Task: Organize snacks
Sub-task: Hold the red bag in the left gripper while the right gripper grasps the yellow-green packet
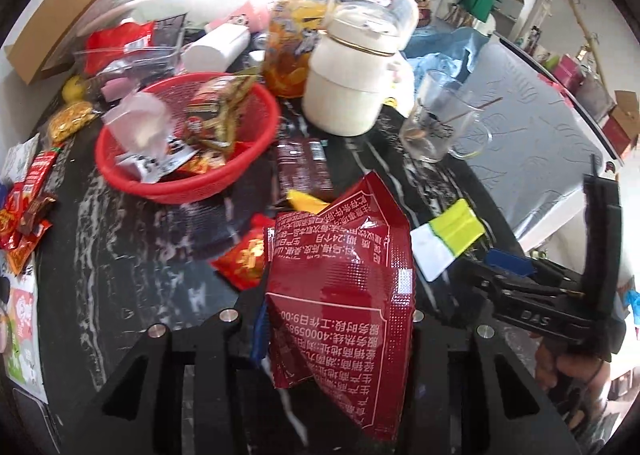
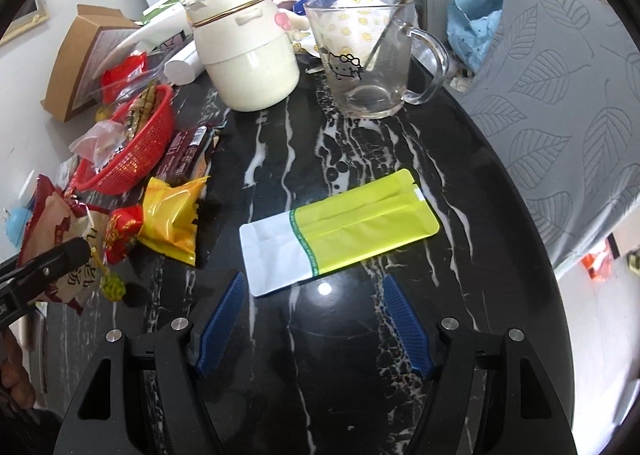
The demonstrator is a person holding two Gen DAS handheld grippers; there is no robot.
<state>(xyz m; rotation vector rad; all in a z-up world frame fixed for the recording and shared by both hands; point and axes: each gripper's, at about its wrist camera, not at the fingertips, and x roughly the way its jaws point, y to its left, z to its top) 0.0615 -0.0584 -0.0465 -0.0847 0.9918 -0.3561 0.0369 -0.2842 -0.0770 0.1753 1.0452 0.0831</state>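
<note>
My left gripper (image 1: pixel 338 319) is shut on a dark red snack packet (image 1: pixel 344 295) and holds it above the black marble table (image 1: pixel 132 275). It also shows in the right wrist view (image 2: pixel 60 231). A red basket (image 1: pixel 188 135) with several snack packets stands ahead to the left; it also shows in the right wrist view (image 2: pixel 132 151). My right gripper (image 2: pixel 316 319) is open and empty, just short of a lime and white pouch (image 2: pixel 340 231) lying flat on the table (image 2: pixel 360 355). That pouch also shows in the left wrist view (image 1: pixel 448 239).
A cream kettle (image 2: pixel 248 39) and a glass mug (image 2: pixel 368 55) with a stick stand at the back. A yellow packet (image 2: pixel 172 215), a small red packet (image 2: pixel 124 231) and a brown packet (image 2: pixel 184 151) lie left of the pouch. Loose red packets (image 1: pixel 28 207) lie at the left edge.
</note>
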